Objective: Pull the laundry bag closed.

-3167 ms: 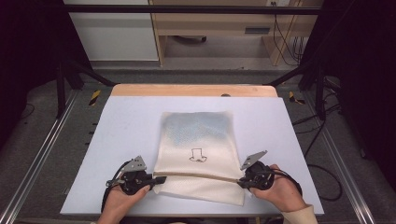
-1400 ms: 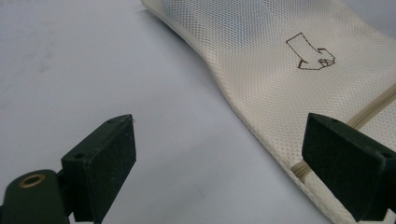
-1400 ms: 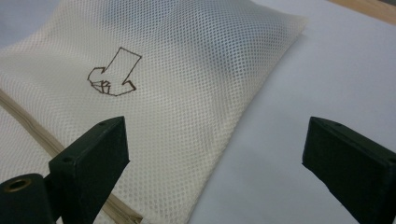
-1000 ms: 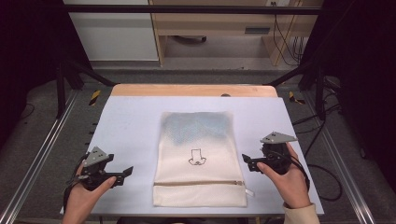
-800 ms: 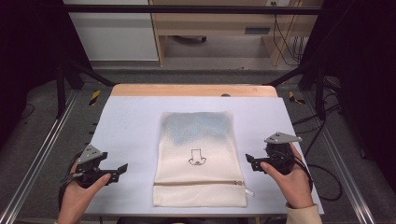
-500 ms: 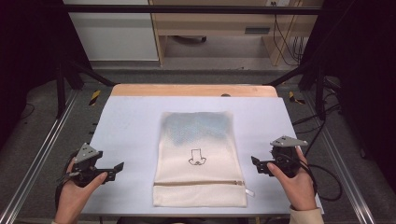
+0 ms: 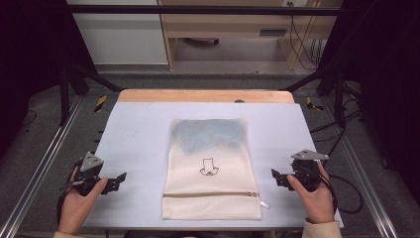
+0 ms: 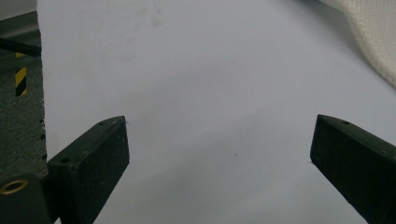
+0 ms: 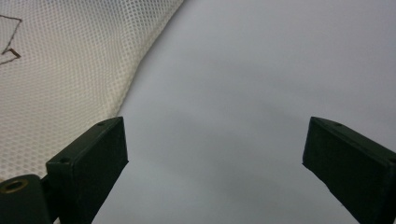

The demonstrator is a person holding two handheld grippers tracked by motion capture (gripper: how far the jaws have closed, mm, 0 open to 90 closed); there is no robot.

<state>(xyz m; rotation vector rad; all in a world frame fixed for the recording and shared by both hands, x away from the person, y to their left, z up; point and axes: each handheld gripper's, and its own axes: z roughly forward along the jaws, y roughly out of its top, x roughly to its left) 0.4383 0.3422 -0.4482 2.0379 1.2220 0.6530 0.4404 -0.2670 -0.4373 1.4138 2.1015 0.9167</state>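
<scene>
No readable writing; just 1 small dark outline drawing on the cream mesh bag, above its zipper. Lying flat mid-table on the pale sheet, bluish contents showing through the top half. Left gripper well apart at the bag's left, jaws wide, just been opening, nothing between. Right gripper near the bag's right edge, jaws spread wide, empty. Mesh weave plain in the right gripper view; whole outline seen from the high view.
</scene>
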